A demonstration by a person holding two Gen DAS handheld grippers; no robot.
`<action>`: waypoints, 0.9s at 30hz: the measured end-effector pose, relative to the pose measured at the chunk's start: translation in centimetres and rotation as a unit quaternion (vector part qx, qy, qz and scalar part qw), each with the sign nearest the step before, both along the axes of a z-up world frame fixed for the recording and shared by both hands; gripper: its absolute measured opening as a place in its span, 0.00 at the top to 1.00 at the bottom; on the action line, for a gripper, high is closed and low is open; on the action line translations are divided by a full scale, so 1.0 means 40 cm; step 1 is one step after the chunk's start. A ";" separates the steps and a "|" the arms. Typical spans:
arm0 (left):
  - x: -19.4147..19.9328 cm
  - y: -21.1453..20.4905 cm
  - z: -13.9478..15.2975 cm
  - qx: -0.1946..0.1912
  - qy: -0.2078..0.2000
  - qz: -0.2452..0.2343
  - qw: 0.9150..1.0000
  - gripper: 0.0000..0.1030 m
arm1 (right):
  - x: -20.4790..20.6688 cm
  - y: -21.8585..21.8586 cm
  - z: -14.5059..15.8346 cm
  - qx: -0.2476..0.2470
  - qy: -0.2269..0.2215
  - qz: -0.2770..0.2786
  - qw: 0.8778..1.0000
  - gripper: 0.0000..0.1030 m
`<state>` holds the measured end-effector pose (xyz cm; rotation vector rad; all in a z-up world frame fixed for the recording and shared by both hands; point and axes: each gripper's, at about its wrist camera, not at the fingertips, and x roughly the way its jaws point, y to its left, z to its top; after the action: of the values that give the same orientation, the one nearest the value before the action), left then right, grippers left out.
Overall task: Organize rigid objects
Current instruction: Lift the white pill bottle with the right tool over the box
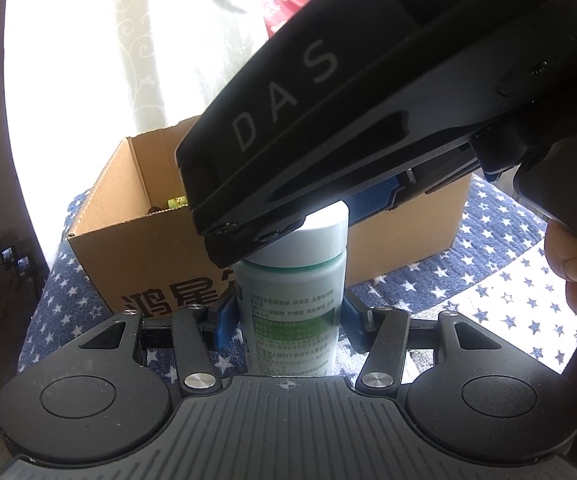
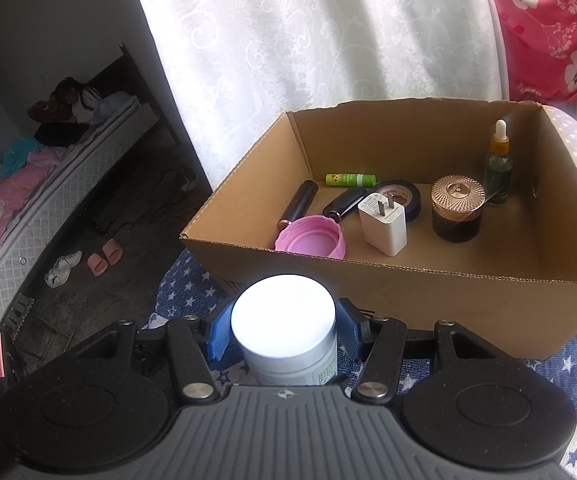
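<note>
Both grippers are clamped on the same white bottle [image 1: 292,300]: left gripper [image 1: 290,316] squeezing its body, right gripper [image 2: 284,330] pinching the cap, upright just in front of the cardboard box [image 2: 408,280].

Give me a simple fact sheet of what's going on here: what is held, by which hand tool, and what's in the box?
held item: white bottle, upright
left gripper: shut on the bottle's body
right gripper: shut on the bottle's cap end
surface: star-print cloth
cardboard box: open, behind the bottle
box contents: pink lid, white charger, tape roll, gold-lidded jar, dropper bottle, green tube, black tube
</note>
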<state>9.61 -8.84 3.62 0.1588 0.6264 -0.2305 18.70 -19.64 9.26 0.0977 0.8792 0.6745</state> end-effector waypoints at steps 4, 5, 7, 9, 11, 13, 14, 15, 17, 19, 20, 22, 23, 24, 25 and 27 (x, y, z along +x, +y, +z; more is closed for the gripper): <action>-0.011 0.000 0.013 0.000 -0.003 0.002 1.000 0.48 | -0.009 0.002 0.014 0.002 -0.006 0.003 1.000 0.45; -0.009 0.004 0.017 0.000 -0.004 0.003 1.000 0.48 | -0.012 0.003 0.018 0.002 -0.008 0.004 1.000 0.45; -0.017 0.005 0.032 0.002 -0.010 0.005 1.000 0.48 | -0.016 0.004 0.028 0.004 -0.010 0.005 1.000 0.45; -0.027 0.007 0.056 0.004 -0.025 0.004 1.000 0.48 | -0.027 0.005 0.054 0.007 -0.024 0.009 1.000 0.45; -0.037 0.010 0.097 0.003 -0.047 0.000 0.999 0.48 | -0.042 0.006 0.096 0.009 -0.047 0.014 0.999 0.45; -0.040 0.012 0.143 -0.004 -0.068 -0.008 0.998 0.48 | -0.054 0.006 0.141 0.009 -0.074 0.016 0.997 0.46; -0.039 0.012 0.161 -0.007 -0.074 -0.012 0.997 0.48 | -0.058 0.005 0.173 0.008 -0.092 0.016 0.996 0.46; -0.032 0.012 0.189 -0.013 -0.082 -0.019 0.996 0.48 | -0.056 0.002 0.197 0.008 -0.103 0.016 0.994 0.46; -0.013 0.006 0.227 -0.020 -0.092 -0.032 0.995 0.48 | -0.044 -0.007 0.240 0.008 -0.121 0.013 0.993 0.46; 0.015 -0.007 0.255 -0.024 -0.098 -0.043 0.994 0.48 | -0.025 -0.019 0.274 0.003 -0.135 0.008 0.991 0.47; 0.037 -0.018 0.266 -0.029 -0.097 -0.052 0.993 0.48 | -0.013 -0.025 0.285 0.000 -0.140 0.005 0.990 0.47; 0.090 -0.041 0.274 -0.041 -0.081 -0.070 0.993 0.48 | 0.025 -0.043 0.295 -0.013 -0.144 -0.007 0.989 0.47; 0.112 -0.052 0.273 -0.046 -0.071 -0.076 0.994 0.48 | 0.044 -0.051 0.293 -0.019 -0.142 -0.011 0.990 0.47; 0.148 -0.067 0.269 -0.056 -0.055 -0.088 0.993 0.48 | 0.067 -0.065 0.287 -0.024 -0.138 -0.017 0.990 0.47; 0.180 -0.080 0.262 -0.065 -0.039 -0.098 0.992 0.48 | 0.093 -0.078 0.278 -0.030 -0.133 -0.024 0.990 0.47; 0.237 -0.109 0.243 -0.075 -0.009 -0.110 0.991 0.48 | 0.141 -0.104 0.252 -0.035 -0.117 -0.034 0.992 0.47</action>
<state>19.11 -13.21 13.32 0.0848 0.5708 -0.4863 24.36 -23.81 19.32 -0.0149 0.6692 0.5781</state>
